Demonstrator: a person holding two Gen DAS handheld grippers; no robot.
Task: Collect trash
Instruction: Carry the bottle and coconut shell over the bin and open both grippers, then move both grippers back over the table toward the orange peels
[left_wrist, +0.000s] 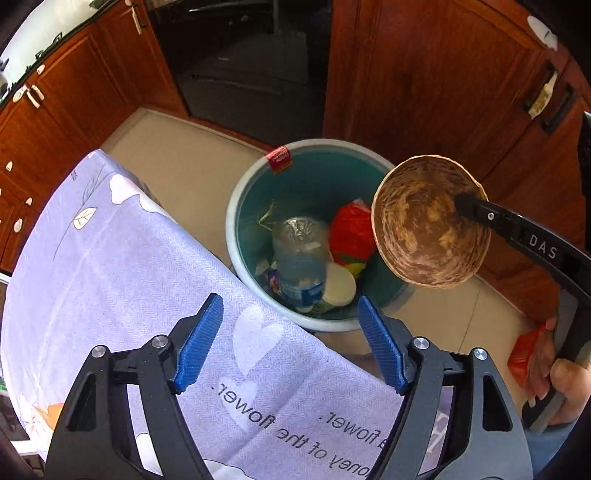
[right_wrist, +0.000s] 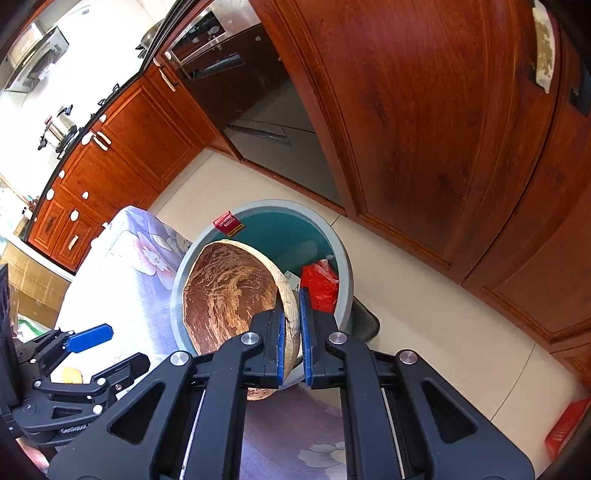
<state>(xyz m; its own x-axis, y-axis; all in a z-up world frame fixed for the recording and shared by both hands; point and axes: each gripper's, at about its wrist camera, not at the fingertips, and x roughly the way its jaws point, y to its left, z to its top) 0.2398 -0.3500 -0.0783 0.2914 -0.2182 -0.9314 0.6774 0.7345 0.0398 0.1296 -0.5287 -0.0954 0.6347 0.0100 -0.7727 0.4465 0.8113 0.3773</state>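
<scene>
With the right gripper (right_wrist: 291, 332) clamped on the brown fibrous coconut half-shell's (left_wrist: 428, 221) rim and the empty left gripper (left_wrist: 290, 343) spread wide, centre the shell over the teal round plastic bin (left_wrist: 236, 206) before letting go.

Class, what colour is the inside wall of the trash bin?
Teal green inside the trash bin, with a pale grey rim; clearest in the left wrist view.

Brown coconut half-shell (right_wrist: 229, 295) tilted above teal bin (left_wrist: 240, 206); plastic bottle (left_wrist: 301, 258), red wrapper (left_wrist: 351, 232) inside.

1. The left wrist view is looking steeply down past its fingers, close above the bin (left_wrist: 240, 206).
2. The right wrist view is facing the same bin (right_wrist: 347, 273) from the right, less steeply.
</scene>
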